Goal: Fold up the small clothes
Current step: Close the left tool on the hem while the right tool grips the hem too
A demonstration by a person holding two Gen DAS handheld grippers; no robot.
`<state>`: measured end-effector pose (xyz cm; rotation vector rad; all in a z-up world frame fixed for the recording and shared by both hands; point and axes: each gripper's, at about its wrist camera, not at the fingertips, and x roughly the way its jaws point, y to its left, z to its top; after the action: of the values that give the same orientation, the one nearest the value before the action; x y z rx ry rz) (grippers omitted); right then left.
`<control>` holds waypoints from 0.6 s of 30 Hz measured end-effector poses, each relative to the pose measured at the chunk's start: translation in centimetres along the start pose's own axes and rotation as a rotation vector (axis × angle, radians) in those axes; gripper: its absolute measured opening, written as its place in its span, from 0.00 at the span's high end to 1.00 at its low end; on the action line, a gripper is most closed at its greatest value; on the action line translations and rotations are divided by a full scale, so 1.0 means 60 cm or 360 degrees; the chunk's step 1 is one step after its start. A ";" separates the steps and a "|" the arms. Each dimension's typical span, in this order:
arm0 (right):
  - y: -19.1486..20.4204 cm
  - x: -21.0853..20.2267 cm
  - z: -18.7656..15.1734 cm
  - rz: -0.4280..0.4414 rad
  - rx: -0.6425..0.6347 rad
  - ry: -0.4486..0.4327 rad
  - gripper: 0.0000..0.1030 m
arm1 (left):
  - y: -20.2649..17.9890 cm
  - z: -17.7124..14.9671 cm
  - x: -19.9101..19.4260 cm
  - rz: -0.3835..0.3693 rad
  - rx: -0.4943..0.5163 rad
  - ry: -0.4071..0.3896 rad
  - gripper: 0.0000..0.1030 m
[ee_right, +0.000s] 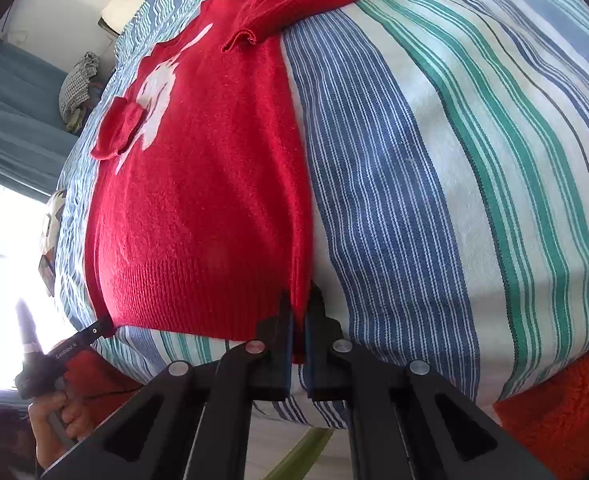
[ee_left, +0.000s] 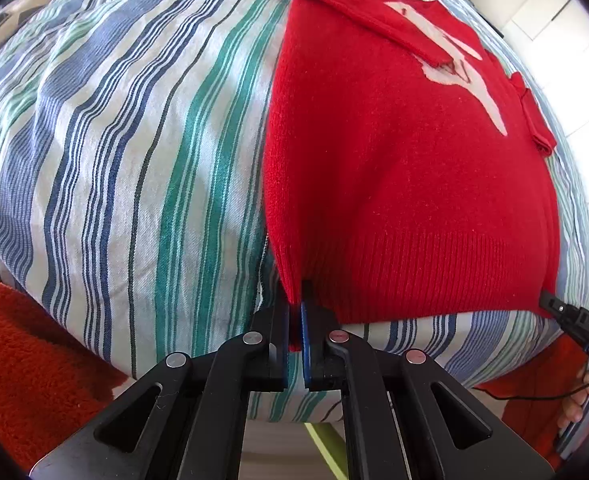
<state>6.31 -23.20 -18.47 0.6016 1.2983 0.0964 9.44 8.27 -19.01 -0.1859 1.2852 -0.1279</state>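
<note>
From the left wrist, the left gripper pinches the near left corner of a red sweater — its two fingers are pressed tight on the ribbed bottom edge. The sweater lies flat on a striped bedsheet, with both sleeves folded in over a white picture on its front. Far to the right, the tip of the right gripper touches the other bottom corner (its grip is hard to see from here).

From the right wrist, the right gripper pinches the near right corner of the sweater — fingers squeezed on the ribbed hem. The sheet spreads off to the right. At the far left, the left gripper meets the hem's other corner.
</note>
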 end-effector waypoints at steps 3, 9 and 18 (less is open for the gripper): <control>-0.001 -0.002 -0.001 0.0000 0.0003 -0.0002 0.96 | 0.000 0.001 0.000 0.0002 0.0003 -0.0001 0.97; -0.001 -0.002 -0.001 -0.0002 0.0001 -0.0002 0.98 | -0.001 0.000 0.002 0.0009 0.0011 0.0001 0.97; -0.005 -0.003 -0.001 0.0007 0.0012 -0.0005 0.98 | -0.002 0.000 0.002 0.0012 0.0014 0.0001 0.96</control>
<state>6.12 -23.48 -18.45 0.6108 1.2951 0.0940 9.48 8.10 -19.11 -0.1734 1.2859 -0.1269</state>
